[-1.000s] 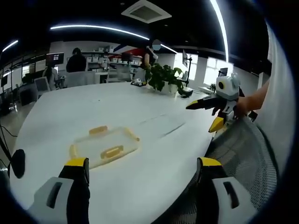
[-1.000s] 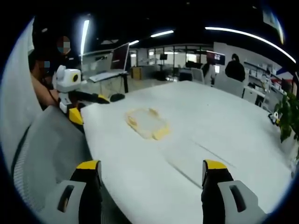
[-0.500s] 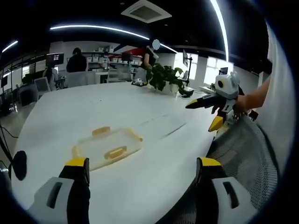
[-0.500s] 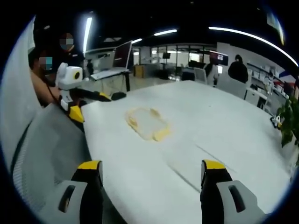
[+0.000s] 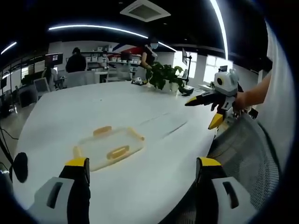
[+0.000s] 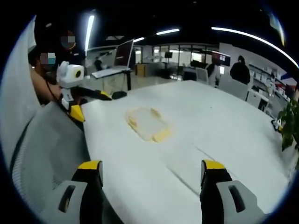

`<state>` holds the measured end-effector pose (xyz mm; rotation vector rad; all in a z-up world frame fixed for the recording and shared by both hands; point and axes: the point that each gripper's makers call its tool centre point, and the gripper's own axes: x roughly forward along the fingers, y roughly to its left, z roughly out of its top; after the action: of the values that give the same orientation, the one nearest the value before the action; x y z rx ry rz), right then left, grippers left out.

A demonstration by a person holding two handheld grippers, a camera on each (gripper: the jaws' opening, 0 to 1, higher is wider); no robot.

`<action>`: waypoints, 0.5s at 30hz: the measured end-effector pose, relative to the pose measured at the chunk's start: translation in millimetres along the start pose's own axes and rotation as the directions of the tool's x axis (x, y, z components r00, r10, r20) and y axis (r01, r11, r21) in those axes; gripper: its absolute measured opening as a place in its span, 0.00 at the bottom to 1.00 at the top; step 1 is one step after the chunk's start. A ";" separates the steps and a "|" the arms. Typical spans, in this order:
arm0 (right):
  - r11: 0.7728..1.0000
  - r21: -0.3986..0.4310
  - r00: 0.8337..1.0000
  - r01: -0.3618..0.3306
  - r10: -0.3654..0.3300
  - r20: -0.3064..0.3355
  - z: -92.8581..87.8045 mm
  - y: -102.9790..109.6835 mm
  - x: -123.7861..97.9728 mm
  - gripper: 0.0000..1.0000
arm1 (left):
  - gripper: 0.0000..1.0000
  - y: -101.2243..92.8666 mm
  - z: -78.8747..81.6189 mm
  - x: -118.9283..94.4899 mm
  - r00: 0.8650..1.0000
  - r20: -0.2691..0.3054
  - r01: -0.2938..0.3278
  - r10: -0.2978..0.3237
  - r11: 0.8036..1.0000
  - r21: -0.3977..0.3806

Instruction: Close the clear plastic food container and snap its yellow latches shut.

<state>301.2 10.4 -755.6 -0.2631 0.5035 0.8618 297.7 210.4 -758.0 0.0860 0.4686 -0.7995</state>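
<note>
A clear plastic food container point(image 5: 108, 148) with yellow latches lies flat on the white table point(image 5: 93, 112), ahead of my left gripper point(image 5: 140, 170), whose jaws stand wide apart with nothing between them. In the right gripper view the container point(image 6: 147, 123) sits further off, past my right gripper point(image 6: 150, 171), also open and empty. The right gripper point(image 5: 212, 103) shows at the right of the left gripper view, held in a hand over the table's edge. The left gripper point(image 6: 80, 100) appears at the left of the right gripper view.
A mesh office chair back point(image 5: 247, 154) stands at the table's near edge, also seen as the chair point(image 6: 44, 149) in the right gripper view. A potted plant point(image 5: 163, 77) sits at the table's far end. A person point(image 5: 75, 60) and desks with monitors point(image 6: 124, 56) fill the room behind.
Both views have shifted only slightly. The right gripper has drifted a little upward in the left gripper view. The container has not moved.
</note>
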 end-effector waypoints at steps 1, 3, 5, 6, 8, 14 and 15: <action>1.000 -0.001 1.000 0.000 0.000 -0.001 0.0 0.0 0.1 0.87 | 0.95 0.3 0.0 0.2 1.000 0.000 0.001 -0.001 1.000 0.001; 1.000 -0.002 1.000 -0.003 0.003 -0.003 0.4 -0.3 0.9 0.86 | 0.95 1.0 -0.3 0.7 1.000 -0.004 0.002 -0.002 1.000 0.003; 1.000 -0.007 1.000 -0.003 0.003 -0.005 1.1 -0.6 1.5 0.86 | 0.95 1.9 -0.7 1.3 1.000 -0.007 0.003 -0.003 1.000 0.007; 1.000 -0.007 1.000 -0.004 0.004 -0.004 1.6 -0.8 1.8 0.86 | 0.95 2.2 -0.8 1.5 1.000 -0.007 0.003 -0.003 1.000 0.008; 1.000 -0.007 1.000 -0.005 0.005 -0.004 2.4 -1.6 2.8 0.86 | 0.95 3.5 -1.2 2.2 1.000 -0.010 0.004 -0.004 1.000 0.008; 1.000 -0.012 1.000 -0.007 0.006 -0.006 3.3 -4.3 5.5 0.86 | 0.95 5.3 -1.4 3.9 1.000 -0.017 0.008 -0.008 1.000 0.016; 1.000 -0.013 1.000 -0.007 0.007 -0.007 3.2 -4.3 6.0 0.86 | 0.95 5.7 -1.4 4.3 1.000 -0.018 0.010 -0.010 1.000 0.016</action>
<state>308.8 13.0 -755.9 -0.2767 0.5061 0.8717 303.8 211.9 -761.7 0.1063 0.4793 -0.8127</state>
